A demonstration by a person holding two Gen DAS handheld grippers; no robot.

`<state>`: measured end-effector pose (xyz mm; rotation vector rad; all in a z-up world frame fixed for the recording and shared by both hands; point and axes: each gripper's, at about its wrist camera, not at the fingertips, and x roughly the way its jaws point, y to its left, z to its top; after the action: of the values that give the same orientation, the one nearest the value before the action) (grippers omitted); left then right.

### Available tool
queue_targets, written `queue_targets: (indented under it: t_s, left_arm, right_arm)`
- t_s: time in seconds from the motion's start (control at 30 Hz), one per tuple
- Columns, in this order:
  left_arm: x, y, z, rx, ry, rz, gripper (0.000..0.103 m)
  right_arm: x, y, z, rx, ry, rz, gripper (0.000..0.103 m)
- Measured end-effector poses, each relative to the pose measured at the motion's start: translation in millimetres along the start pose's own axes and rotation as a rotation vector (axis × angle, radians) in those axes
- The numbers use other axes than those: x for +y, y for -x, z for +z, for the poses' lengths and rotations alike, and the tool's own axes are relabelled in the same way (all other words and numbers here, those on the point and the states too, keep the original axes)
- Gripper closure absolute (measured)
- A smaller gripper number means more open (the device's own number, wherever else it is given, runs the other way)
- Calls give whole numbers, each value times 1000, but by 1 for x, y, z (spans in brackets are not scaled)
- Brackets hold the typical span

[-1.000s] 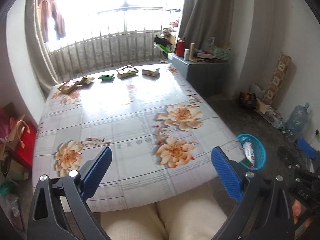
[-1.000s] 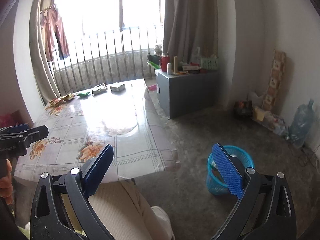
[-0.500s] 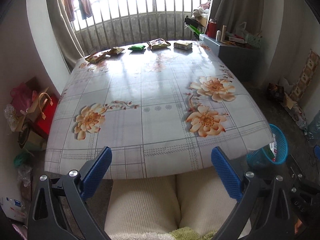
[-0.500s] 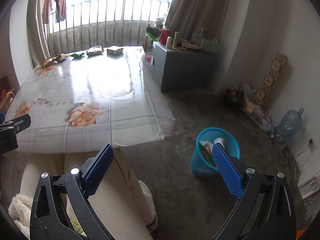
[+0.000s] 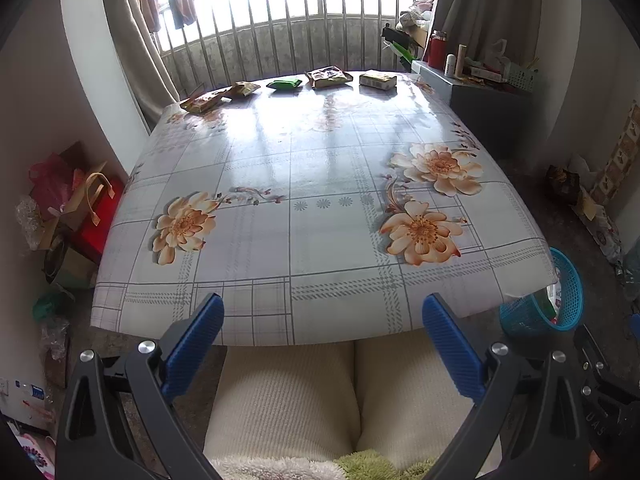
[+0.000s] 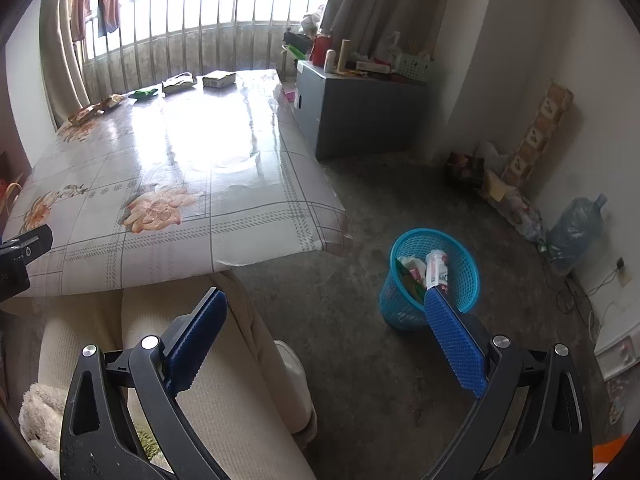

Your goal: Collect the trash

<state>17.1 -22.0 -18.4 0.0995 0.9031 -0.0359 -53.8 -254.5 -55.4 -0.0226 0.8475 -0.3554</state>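
the left gripper (image 5: 322,320), black-armed with blue ribbed pads, sits at the bottom of the left wrist view with its fingers spread wide and nothing between them, over the person's cream ribbed trousers (image 5: 288,396) and the near edge of the table with a glossy flower-print cloth (image 5: 320,184). along the far edge of that table, in the upper middle of the frame, lies the trash in a row: two crumpled yellow-brown snack wrappers (image 5: 218,96) at the left, a small green packet (image 5: 285,83), a larger brown snack bag (image 5: 329,76) and a pale yellow carton (image 5: 378,80) at the right. all are well apart from both grippers

the right gripper (image 6: 324,320), of the same make, is also wide open and empty at the bottom of the right wrist view, over the grey concrete floor (image 6: 360,380). the round blue plastic mesh basket (image 6: 464,280) stands on that floor right of centre, beside the table's near corner, with a white bottle (image 6: 437,269) and other wrappers inside. one blue pad overlaps its lower rim in the frame. a grey cabinet (image 6: 360,116) stands in the upper middle
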Motion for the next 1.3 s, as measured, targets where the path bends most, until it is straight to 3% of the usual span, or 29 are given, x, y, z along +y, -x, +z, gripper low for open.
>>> queue_targets:
  t_s: [1.3]
  left_arm:
    - [-7, -1, 1, 18, -7, 9, 6]
  right_arm:
    - [-9, 0, 5, -20, 2, -12, 8]
